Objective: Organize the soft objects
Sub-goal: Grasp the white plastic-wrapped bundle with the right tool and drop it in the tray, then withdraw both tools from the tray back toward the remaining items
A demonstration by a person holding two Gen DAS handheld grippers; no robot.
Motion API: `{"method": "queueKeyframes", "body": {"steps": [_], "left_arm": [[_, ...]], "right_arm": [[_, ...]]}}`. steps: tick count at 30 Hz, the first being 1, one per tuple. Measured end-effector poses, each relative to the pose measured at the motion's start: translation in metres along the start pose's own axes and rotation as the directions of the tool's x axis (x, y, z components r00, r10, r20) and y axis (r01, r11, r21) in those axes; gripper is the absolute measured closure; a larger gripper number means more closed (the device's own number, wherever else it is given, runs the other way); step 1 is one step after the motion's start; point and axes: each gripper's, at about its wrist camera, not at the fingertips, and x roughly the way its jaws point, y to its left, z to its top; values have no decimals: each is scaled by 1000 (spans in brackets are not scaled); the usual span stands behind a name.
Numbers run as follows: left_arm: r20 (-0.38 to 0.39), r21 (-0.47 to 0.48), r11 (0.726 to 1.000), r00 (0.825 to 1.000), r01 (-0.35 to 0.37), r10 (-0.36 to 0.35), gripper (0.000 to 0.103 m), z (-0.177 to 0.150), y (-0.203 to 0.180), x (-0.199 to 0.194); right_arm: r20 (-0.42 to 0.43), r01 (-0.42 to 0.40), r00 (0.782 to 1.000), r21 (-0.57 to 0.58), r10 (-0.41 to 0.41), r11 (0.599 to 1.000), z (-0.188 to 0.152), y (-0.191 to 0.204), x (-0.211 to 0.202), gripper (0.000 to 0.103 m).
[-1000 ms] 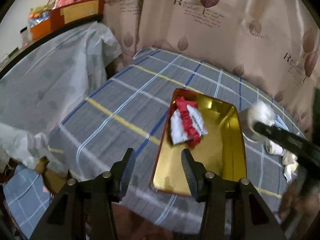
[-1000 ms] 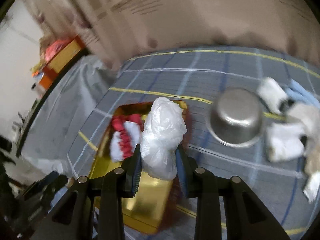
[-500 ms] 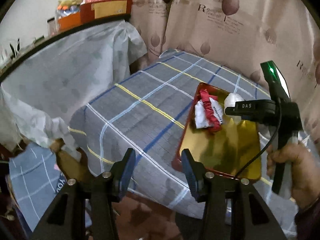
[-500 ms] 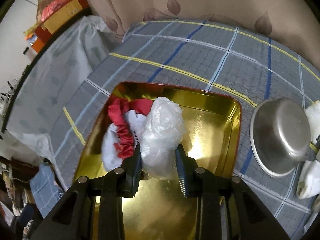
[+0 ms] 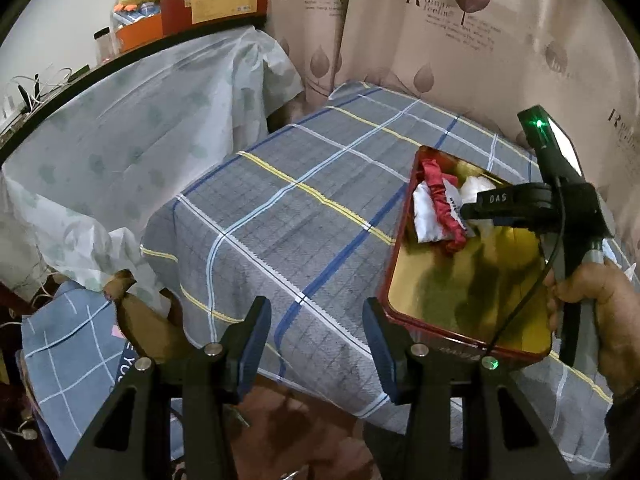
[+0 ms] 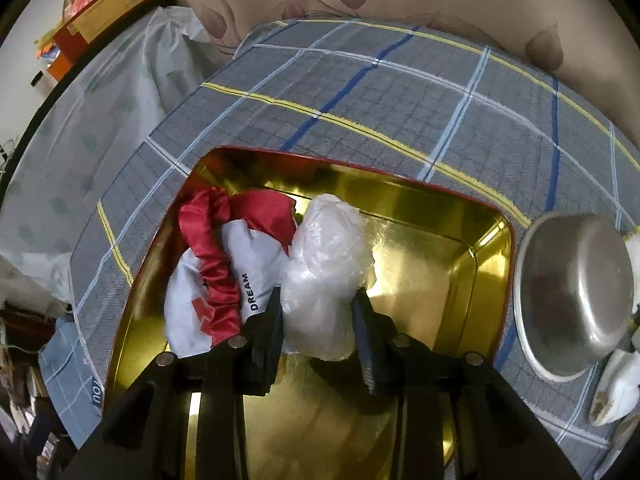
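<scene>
A crumpled white translucent plastic bag point(image 6: 326, 268) sits between the two fingers of the right gripper point(image 6: 318, 312), which press against its sides and clamp it, holding it over the inside of a shallow rectangular tray point(image 6: 432, 208) with a shiny gold interior and a red outer rim. The bag's lower part hangs close to the tray's gold floor, though contact with the floor cannot be made out. Just beside the bag, on its left in the right wrist view, lies a bunched red and white fabric pouch point(image 6: 224, 276) printed with the word DREAM, resting in the tray's far left corner. The tray lies on a table covered by a grey checked cloth point(image 6: 400, 96) with blue, white and yellow stripes. To the right of the tray, near its rim, stands an overturned round steel bowl point(image 6: 576, 292), and a few white soft items point(image 6: 616, 384) lie beyond it at the edge of the picture.

The left gripper point(image 5: 316, 344) hovers off the near edge of the table with its fingers spread apart and nothing between them. From its view the person's right hand point(image 5: 592, 308) grips the handle of the other tool above the tray point(image 5: 460, 292), and the red and white pouch point(image 5: 434, 204) shows at the tray's far end
</scene>
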Motion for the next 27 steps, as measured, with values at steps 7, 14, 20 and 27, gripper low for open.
{"method": "queueKeyframes", "body": {"steps": [7,14,20,27], "left_arm": [[-10,18,1000,1000,-10,10,54,-3,-3,4],[-12,35,999,1000,-22,23,54,-6,-6,5],[40,89,994,998,-59,56,54,-10,-15,-3],[114,199,980,994,-24,1,54,-18,-45,-32]], "right_arm": [[82,34,996,-45,-31,998,2,10,-14,24],[264,77,962,-49,-62,996,-15,11,-59,24],[494,94,863,39,-101,995,-87,-32,-133,8],[484,353,755,268,-442,896,-219,-152,-191,7]]}}
